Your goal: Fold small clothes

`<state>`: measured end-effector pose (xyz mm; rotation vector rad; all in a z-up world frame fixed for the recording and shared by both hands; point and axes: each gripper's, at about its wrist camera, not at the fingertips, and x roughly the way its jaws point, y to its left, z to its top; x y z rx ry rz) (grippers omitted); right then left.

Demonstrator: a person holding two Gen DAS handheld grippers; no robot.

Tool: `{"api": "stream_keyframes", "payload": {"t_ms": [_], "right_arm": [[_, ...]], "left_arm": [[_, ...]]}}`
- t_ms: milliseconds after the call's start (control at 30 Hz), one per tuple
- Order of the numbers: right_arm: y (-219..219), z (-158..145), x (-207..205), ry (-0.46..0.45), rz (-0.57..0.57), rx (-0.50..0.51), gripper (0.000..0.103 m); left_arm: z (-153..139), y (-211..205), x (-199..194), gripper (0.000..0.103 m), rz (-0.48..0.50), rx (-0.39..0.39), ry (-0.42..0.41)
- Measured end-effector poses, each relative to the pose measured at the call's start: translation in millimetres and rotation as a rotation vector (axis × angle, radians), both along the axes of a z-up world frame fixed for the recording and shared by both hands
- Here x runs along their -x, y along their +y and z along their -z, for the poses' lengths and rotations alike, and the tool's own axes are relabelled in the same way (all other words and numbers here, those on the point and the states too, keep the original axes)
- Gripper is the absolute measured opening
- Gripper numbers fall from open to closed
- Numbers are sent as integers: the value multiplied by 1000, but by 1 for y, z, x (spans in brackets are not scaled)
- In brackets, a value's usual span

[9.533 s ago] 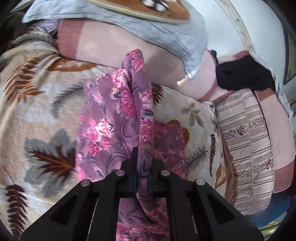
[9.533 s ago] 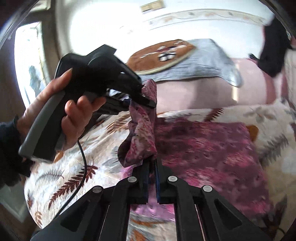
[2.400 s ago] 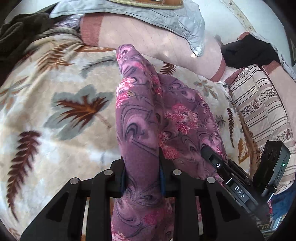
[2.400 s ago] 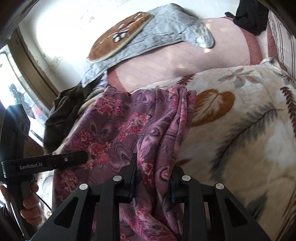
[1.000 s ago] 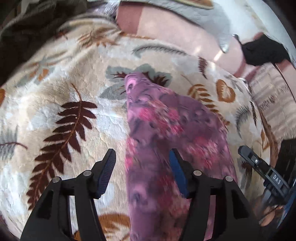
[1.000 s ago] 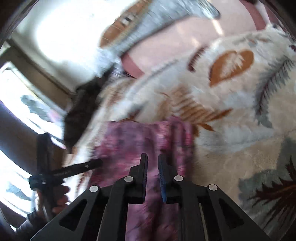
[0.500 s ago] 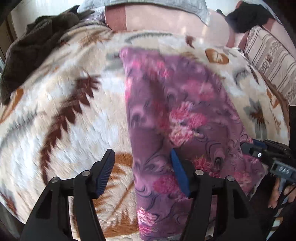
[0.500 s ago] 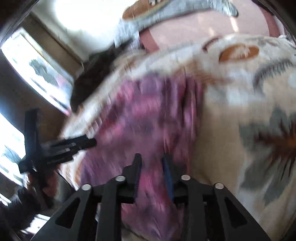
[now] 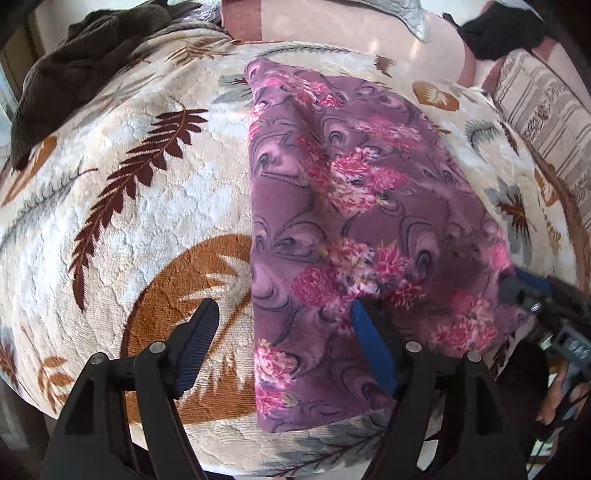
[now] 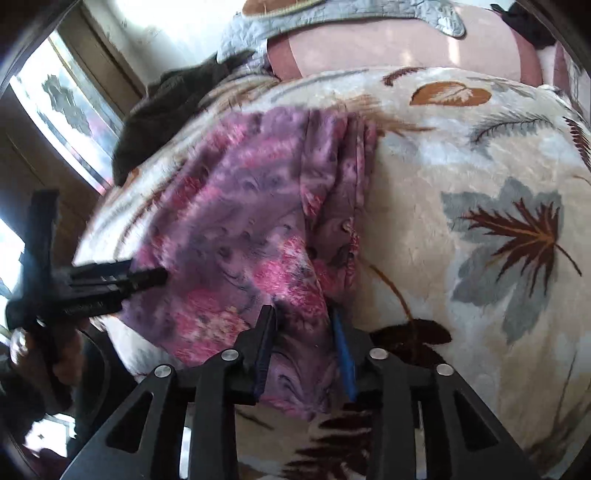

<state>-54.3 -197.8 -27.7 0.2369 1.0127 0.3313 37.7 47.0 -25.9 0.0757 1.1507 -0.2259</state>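
Observation:
A purple floral garment (image 9: 354,206) lies spread flat on a leaf-patterned cream blanket (image 9: 155,206). My left gripper (image 9: 282,325) is open over the garment's near left edge, holding nothing. In the right wrist view the garment (image 10: 240,236) has a bunched fold along its right side. My right gripper (image 10: 303,328) is open, its jaws standing either side of the garment's near right corner. The left gripper shows at the left of that view (image 10: 107,280), and the right gripper at the right edge of the left wrist view (image 9: 532,299).
A dark brown garment (image 9: 85,62) is heaped at the blanket's far left. A pink bolster (image 10: 399,48) with a grey quilted cover (image 10: 332,14) lies behind. A striped cushion (image 9: 546,122) sits at the right, a black cloth (image 9: 506,33) above it.
Both grippers let go of the garment and drew back towards the blanket's near edge. The garment now lies flat, and the right jaws have opened wider.

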Motion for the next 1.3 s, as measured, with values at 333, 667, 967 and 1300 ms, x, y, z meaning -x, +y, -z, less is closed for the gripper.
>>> {"api": "stream_keyframes", "payload": {"t_ms": [333,667,967,1300], "right_arm": [[-8,3,-5,17,35,-28,34],[5,-5,-23,17,32,-2,35],[9,12,-53,81,36,0,48],[-2,-19,-35,51,37,466,98]], "left_arm": [[5,3,1,75,-15,32,19],[3,4,-2,75,-16,50,35],[-1,5,-24,83,-27,64,45],[-33,19,24,82,-15,-72,-180]]}}
